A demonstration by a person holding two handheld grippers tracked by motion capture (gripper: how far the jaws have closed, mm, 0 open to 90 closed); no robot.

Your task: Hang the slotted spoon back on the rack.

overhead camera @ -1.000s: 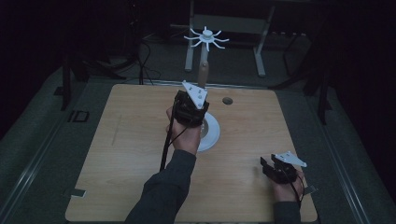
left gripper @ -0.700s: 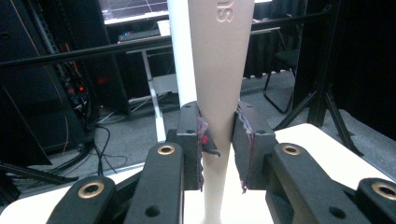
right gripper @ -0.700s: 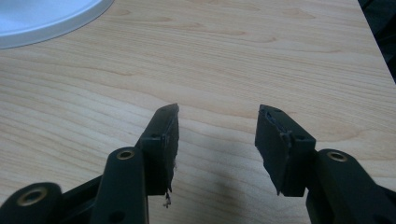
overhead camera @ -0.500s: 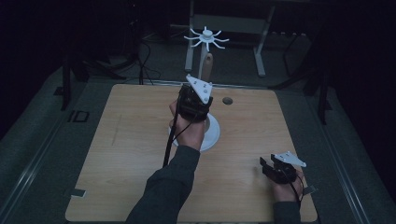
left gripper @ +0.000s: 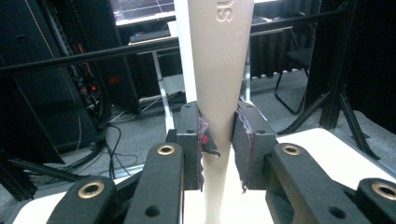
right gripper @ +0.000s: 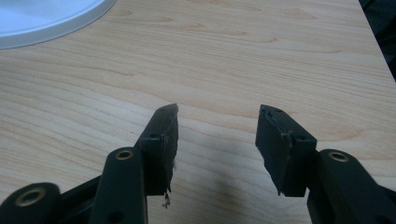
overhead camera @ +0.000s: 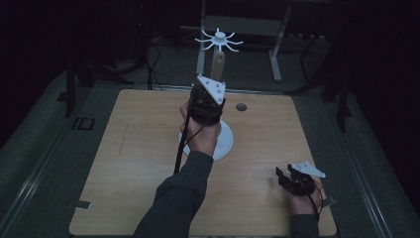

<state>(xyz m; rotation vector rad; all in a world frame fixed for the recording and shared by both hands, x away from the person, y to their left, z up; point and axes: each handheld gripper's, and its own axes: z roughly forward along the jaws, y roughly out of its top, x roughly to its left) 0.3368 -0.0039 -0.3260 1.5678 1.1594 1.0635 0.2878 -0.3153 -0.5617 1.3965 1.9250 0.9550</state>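
Firmly, the jaws of the left gripper [left gripper: 219, 135] are clenched on a cream tapered handle [left gripper: 219, 70], one pad pressed against each side of its narrowing part; raised lettering is seen near the top of the handle in the left gripper view, though it is cut off by the frame. Behind the handle, a white upright post [left gripper: 184, 56] is seen rising, and beyond it a dim room with black frames, cables on the floor and a lit screen. In the high view, the left gripper [overhead camera: 207, 101] is held over the middle of the wooden counter [overhead camera: 129, 163], with the handle [overhead camera: 218, 62] standing upright above it and a white spoked top piece [overhead camera: 219, 39] seen just above that. A round white base [overhead camera: 225, 144] lies on the counter directly beneath the left hand [overhead camera: 200, 136], partly covered by it, and a small dark hole [overhead camera: 241, 106] is seen in the counter just beside the base, on its far right. The jaws of the right gripper [right gripper: 217, 135] are released, standing well apart with bare wood grain between them and nothing held. That right gripper [overhead camera: 292, 178] is kept low near the near right corner of the counter, well apart from the base, whose white rim [right gripper: 51, 23] is seen at the upper left of the right gripper view.
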